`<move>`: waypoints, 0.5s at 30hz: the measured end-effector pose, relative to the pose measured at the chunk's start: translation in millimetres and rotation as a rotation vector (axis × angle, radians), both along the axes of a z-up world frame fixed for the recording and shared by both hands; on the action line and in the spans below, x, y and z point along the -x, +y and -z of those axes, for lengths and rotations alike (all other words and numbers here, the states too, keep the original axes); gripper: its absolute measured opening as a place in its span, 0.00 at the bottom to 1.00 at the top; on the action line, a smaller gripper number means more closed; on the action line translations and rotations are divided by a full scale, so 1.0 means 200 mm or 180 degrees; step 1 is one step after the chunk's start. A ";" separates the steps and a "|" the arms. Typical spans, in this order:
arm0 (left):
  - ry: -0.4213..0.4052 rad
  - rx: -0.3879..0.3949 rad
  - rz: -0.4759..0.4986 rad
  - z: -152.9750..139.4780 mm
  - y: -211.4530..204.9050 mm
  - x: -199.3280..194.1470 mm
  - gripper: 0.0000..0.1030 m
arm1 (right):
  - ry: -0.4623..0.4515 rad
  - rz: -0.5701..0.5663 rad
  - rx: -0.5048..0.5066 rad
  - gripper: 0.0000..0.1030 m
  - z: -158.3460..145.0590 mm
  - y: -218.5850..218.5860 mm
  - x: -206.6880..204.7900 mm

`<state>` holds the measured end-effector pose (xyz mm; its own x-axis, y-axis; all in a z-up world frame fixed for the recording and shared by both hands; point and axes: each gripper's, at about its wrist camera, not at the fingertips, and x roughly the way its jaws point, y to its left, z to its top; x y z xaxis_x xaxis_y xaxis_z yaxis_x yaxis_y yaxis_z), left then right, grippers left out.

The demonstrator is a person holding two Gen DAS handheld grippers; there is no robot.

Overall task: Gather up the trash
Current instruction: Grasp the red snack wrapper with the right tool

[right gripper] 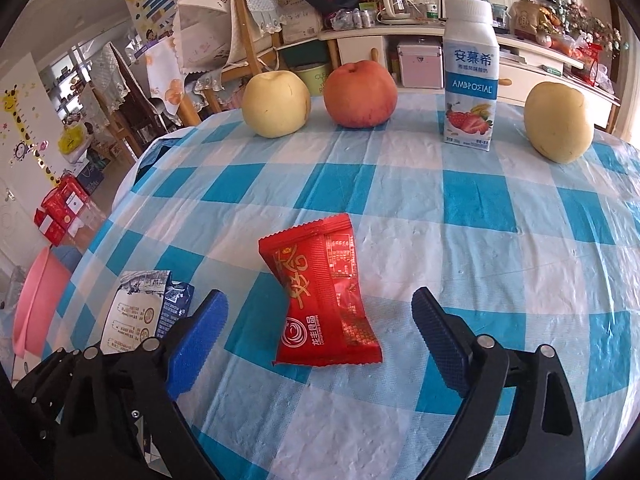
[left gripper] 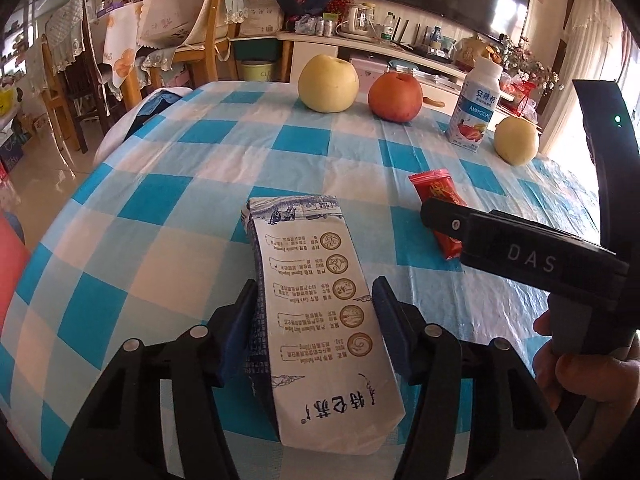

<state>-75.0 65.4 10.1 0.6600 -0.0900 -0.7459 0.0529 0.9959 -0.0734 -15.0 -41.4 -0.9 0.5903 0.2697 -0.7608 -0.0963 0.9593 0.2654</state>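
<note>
Nearest, left gripper: jaws flanking flattened milk carton, seemingly touching, lying on checked tablecloth.
Right gripper: wide apart, straddling red snack wrapper, gripping nothing.
Risk: thin wrapper sliding out; carton buckling.
Farther: fruit, yogurt bottle upright.

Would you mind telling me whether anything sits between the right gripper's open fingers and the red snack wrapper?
Nothing visible does: the red snack wrapper lies flat on bare tablecloth between the right gripper fingers, untouched.

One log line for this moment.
left gripper: closing around milk carton | right gripper: open astride red wrapper | fruit untouched
</note>
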 end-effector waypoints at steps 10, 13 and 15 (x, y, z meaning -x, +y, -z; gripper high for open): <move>-0.0197 -0.0099 -0.0006 -0.07 0.04 0.03 0.57 | -0.0009 -0.0085 0.0215 0.59 0.01 0.07 -0.02; -0.0237 -0.0113 -0.0030 -0.09 0.06 0.03 0.57 | -0.0011 -0.0089 0.0243 0.47 0.01 0.08 -0.02; -0.0275 -0.0146 -0.0044 -0.09 0.07 0.03 0.57 | -0.0011 -0.0093 0.0242 0.40 0.01 0.07 -0.01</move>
